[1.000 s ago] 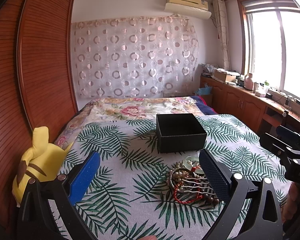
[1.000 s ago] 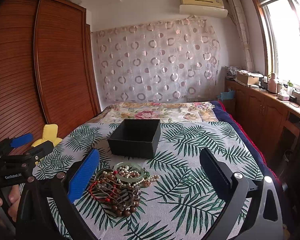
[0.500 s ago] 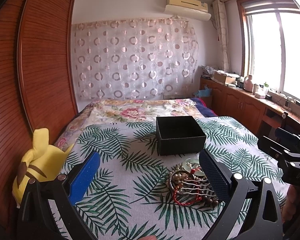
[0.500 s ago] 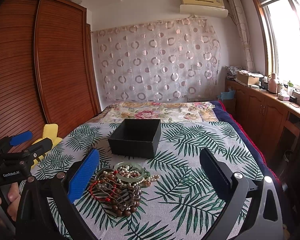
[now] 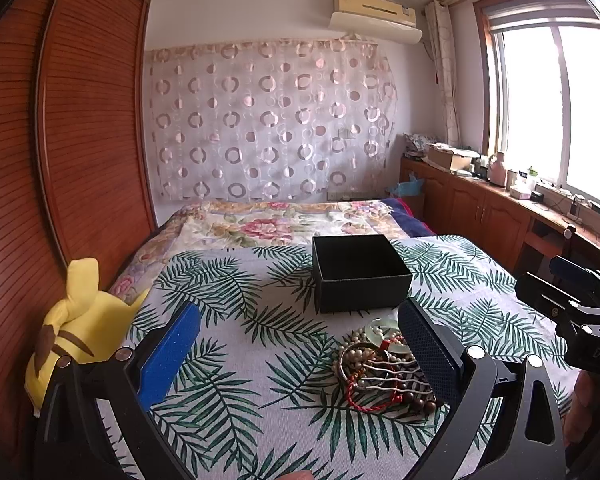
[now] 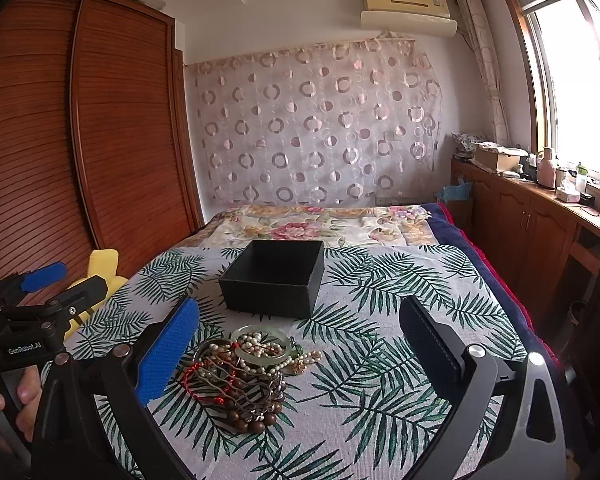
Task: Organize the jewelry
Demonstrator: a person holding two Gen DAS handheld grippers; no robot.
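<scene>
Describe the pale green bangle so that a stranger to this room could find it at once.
On the palm-leaf bedspread, just in front of the open black box, lies a jewelry pile. The pale green bangle tops its box-side edge: one smooth translucent ring, unlike the beads around it.

Daylight pours in from the window (image 5: 556, 108) on the right, blown out to white glare in both views. The room is bright and evenly lit, with soft shadows beside the black box (image 6: 274, 278). Focus is sharp. Fisheye distortion bows the wardrobe (image 5: 60, 152) and darkens the corners.
</scene>
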